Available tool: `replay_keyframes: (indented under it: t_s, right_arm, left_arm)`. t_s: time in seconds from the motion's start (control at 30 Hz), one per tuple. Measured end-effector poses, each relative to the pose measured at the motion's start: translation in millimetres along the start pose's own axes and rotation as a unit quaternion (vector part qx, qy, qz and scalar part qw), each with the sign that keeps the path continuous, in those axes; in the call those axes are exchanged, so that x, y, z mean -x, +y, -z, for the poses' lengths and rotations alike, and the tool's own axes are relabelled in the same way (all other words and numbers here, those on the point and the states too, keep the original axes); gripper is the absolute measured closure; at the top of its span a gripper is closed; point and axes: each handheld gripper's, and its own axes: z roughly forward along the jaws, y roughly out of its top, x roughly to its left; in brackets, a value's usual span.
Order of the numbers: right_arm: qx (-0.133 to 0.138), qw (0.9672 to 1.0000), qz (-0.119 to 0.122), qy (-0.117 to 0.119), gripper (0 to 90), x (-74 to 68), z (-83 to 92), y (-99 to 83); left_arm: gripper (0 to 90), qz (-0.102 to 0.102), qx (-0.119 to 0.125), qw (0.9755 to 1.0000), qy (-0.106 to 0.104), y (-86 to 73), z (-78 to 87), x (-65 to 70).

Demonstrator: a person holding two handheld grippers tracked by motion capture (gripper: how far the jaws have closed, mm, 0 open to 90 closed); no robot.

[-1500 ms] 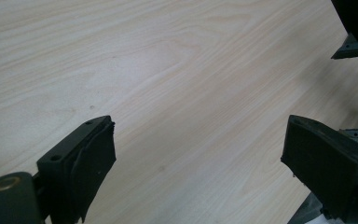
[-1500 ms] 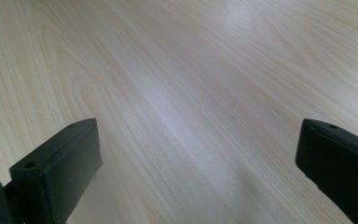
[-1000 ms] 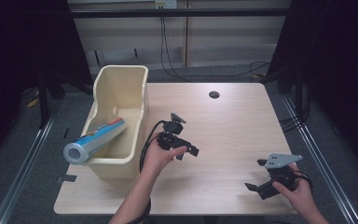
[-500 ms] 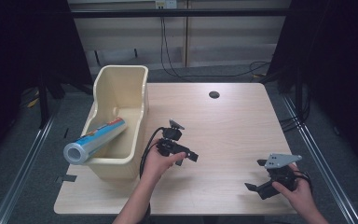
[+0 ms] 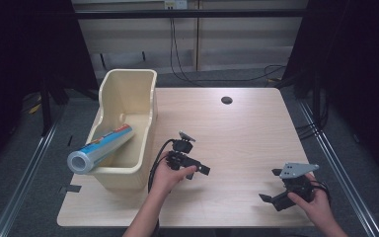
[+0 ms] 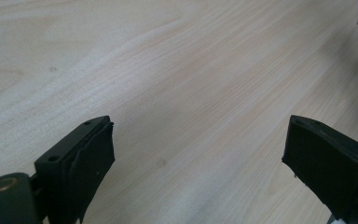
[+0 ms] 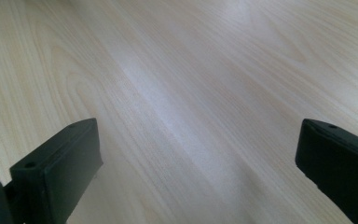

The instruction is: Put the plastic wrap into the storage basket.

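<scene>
Left gripper [image 5: 191, 167]: jaws spread wide, nothing between them; hovers low over bare counter [image 5: 237, 133] just right of the bin [image 5: 128, 89], jaws pointing right. In the left gripper view the pads [image 6: 91, 154] frame wood grain alone. Right gripper [image 5: 277, 192]: jaws likewise wide apart and empty, at the near right corner of the counter, well apart from the bin.

Roll [image 5: 100, 148]: lies tilted in the bin, far end down inside, near end propped on the bin's near left rim and jutting out past it. Silver end face, blue and red printed wrap; probably foil or film on a core, though the print is too small to read.

Handling, judged: light, stiff cylinder; smooth wrapper likely slippery, and it would roll if set down flat. Hard squeezing may dent it. Best hold seems across the barrel at the raised near end, which stands free of the bin walls.

Bin: cream plastic, tall far wall, low near wall. Holds the roll; nothing else visible inside.
</scene>
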Motion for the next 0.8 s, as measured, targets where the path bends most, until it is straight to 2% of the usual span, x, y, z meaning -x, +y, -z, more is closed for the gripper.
replay_keyframes:
  t_s: [0.17, 0.2, 0.37, 0.4, 0.53, 0.57, 0.6, 0.63, 0.67, 0.7, 0.8]
  right_arm:
    - [-0.002, 1.0000, 0.002, -0.001, 0.0, -0.3, -0.7, 0.0]
    - [-0.002, 1.0000, 0.001, -0.001, 0.1, -0.3, -0.7, 0.0]
    - [-0.004, 1.0000, -0.002, -0.002, 0.1, -0.3, -1.0, -0.4]
    - [-0.004, 1.0000, -0.002, -0.002, 0.1, -0.3, -1.1, -0.4]
    - [-0.004, 1.0000, 0.001, -0.001, 0.1, -0.3, -2.2, -0.6]
    - [-0.005, 1.0000, 0.001, -0.002, 0.1, -0.4, -2.3, -0.7]
    - [-0.005, 1.0000, 0.001, -0.002, 0.0, -0.4, -2.6, -0.8]
    - [-0.007, 1.0000, 0.001, -0.001, 0.1, -0.3, -2.7, -1.1]
    - [-0.007, 1.0000, 0.000, -0.001, 0.1, -0.4, -3.0, -1.3]
    - [-0.009, 1.0000, -0.001, -0.002, 0.1, -0.7, -3.3, -1.5]
    - [-0.009, 1.0000, -0.001, -0.002, 0.1, 0.0, -4.1, -1.1]
  left_arm:
    - [8.2, 0.001, 0.005, 1.0000, 0.000, -3.2, -3.1, -0.9]
    - [8.2, -0.003, 0.000, 1.0000, -0.001, -3.5, -2.8, -1.5]
    - [8.2, -0.008, 0.004, 1.0000, -0.002, -6.5, -5.9, -0.7]
    - [8.2, -0.004, 0.009, 0.9999, -0.004, -7.3, -6.6, 0.0]
    - [8.2, -0.015, 0.008, 0.9999, -0.001, -10.7, -8.5, 0.5]
    - [8.1, -0.010, 0.016, 0.9998, -0.002, -12.1, -9.7, 1.7]
    - [8.1, -0.015, 0.012, 0.9998, -0.002, -13.2, -8.8, 0.5]
    - [8.1, -0.014, 0.018, 0.9997, -0.003, -14.4, -9.8, 1.2]
    - [8.1, -0.021, 0.015, 0.9997, 0.000, -15.2, -9.8, 1.1]
    - [8.1, -0.018, 0.017, 0.9997, -0.002, -15.8, -10.5, 1.9]
    - [7.9, -0.028, 0.012, 0.9995, -0.004, -15.6, -10.8, 3.7]
